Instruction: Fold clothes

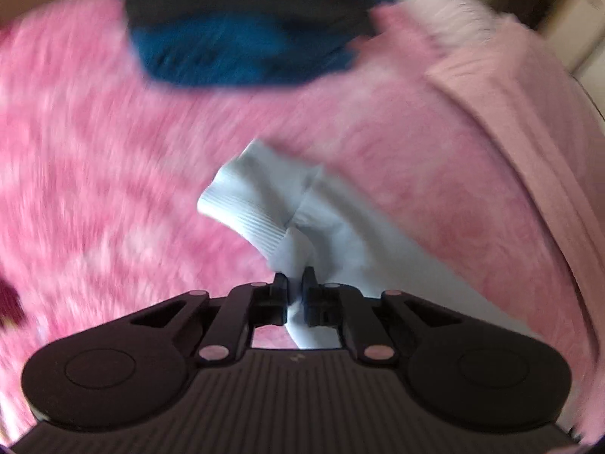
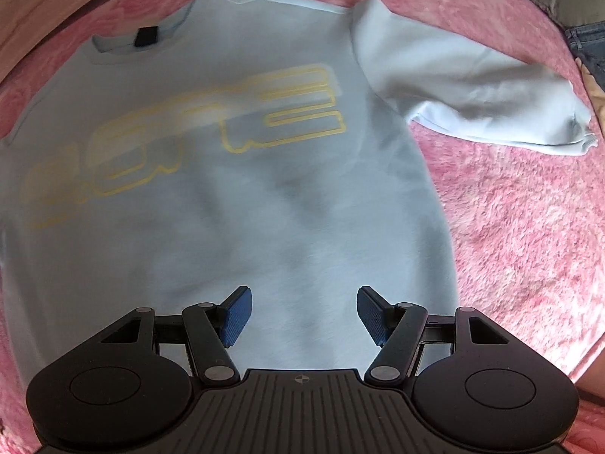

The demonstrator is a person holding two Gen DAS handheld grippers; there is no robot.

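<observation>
Left wrist: claw (image 1: 296, 283) clamped on sweatshirt cuff (image 1: 245, 204).

The left wrist view looks steeply down, close over the sweatshirt (image 1: 302, 227) cuff. The right looks straight down over its body; both share the pink blanket (image 2: 529, 227).

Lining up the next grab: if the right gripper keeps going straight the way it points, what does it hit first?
Most likely the light blue sweatshirt: its lower body lies directly beyond the open right gripper. Nothing shows in between, though depth is unclear.
</observation>
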